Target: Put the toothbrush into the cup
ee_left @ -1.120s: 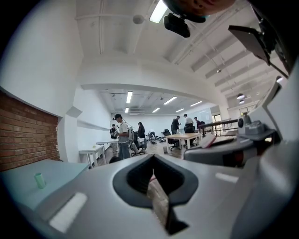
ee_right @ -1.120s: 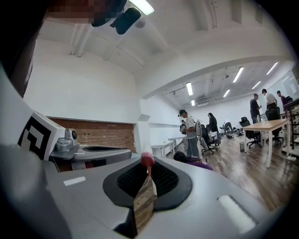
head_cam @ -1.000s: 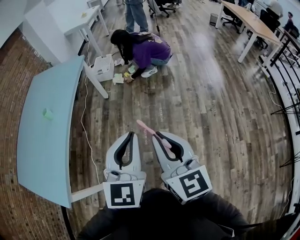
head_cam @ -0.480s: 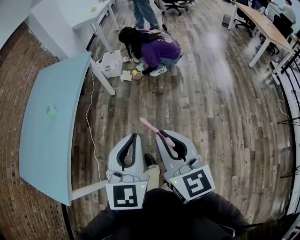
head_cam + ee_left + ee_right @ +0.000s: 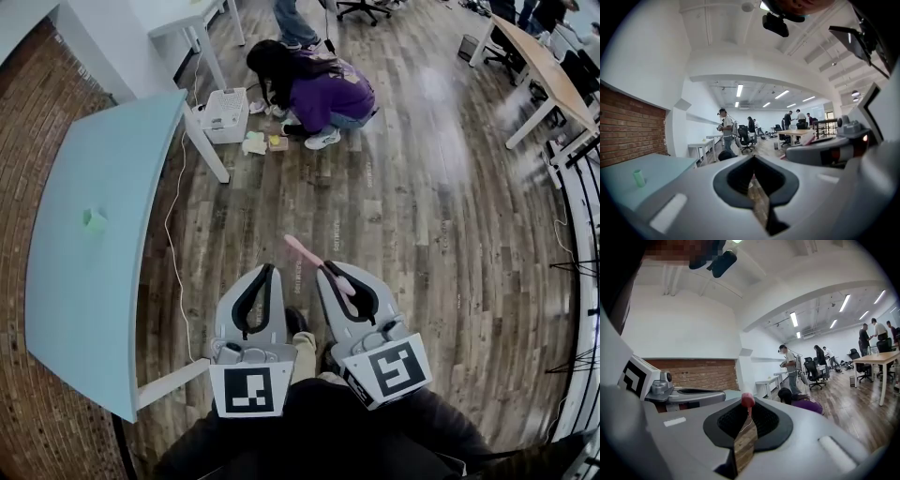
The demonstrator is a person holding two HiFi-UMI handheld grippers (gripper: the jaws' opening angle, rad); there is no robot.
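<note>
Wooden flooring underfoot; the bench (image 5: 112, 187) bears the green cup (image 5: 94, 220) at nine o'clock. Right claw (image 5: 324, 270) pinches the pink toothbrush (image 5: 300, 250); left claw (image 5: 266, 270) is closed and empty. Carrying stage, I judge: next, swing toward the cup.

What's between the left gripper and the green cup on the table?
Head view: from the left gripper, a strip of wood floor crossed by a white cable, then bare tabletop up to the cup.
</note>
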